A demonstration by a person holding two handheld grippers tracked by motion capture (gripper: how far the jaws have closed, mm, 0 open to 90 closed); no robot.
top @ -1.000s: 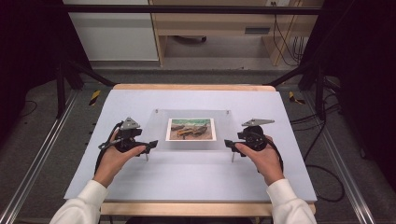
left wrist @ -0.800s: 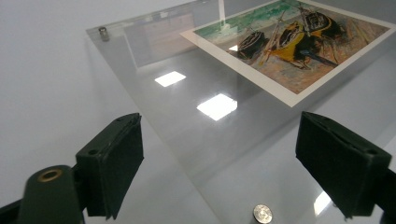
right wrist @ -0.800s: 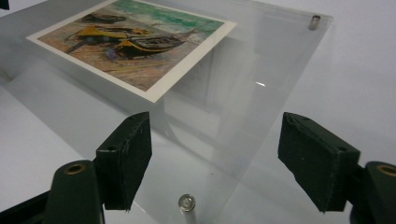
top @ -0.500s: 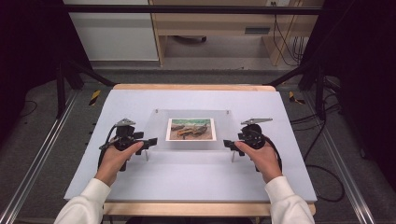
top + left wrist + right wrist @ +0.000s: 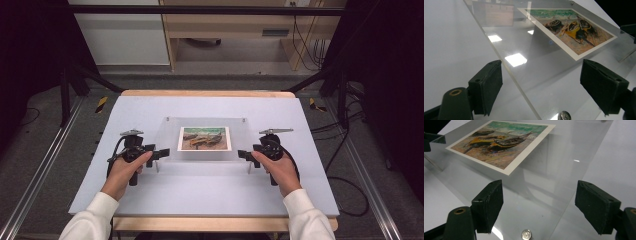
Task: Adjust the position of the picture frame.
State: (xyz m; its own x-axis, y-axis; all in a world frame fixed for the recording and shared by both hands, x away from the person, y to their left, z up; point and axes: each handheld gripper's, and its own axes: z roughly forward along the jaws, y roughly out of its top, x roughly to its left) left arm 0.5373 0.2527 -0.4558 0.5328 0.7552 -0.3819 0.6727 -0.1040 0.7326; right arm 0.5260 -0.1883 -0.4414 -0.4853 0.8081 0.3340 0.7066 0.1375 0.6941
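You're at the approach step: both claws sit at the near corners of the clear panel (image 5: 207,140), lining up for a two-handed grab, nothing held yet. The left claw (image 5: 162,151) is open, jaws wide; in the left gripper view the panel's left edge runs between the pads (image 5: 489,85) without touching either. The right claw (image 5: 243,154) is open too and has just been opening further; in the right gripper view the panel's right edge passes between its jaws, pads clear of it.

The panel stands mid-desk (image 5: 150,200) on short metal standoffs (image 5: 526,234), raised off the surface, with a boat print (image 5: 204,138) in its middle. Each claw is just beside its near corner, left claw on the left side, right claw on the right, both pointing inward.

Next move, as I judge it: slide each claw a bit farther onto the edge, keep the standoffs out of the pads, then close both evenly so the panel doesn't tilt or slip.
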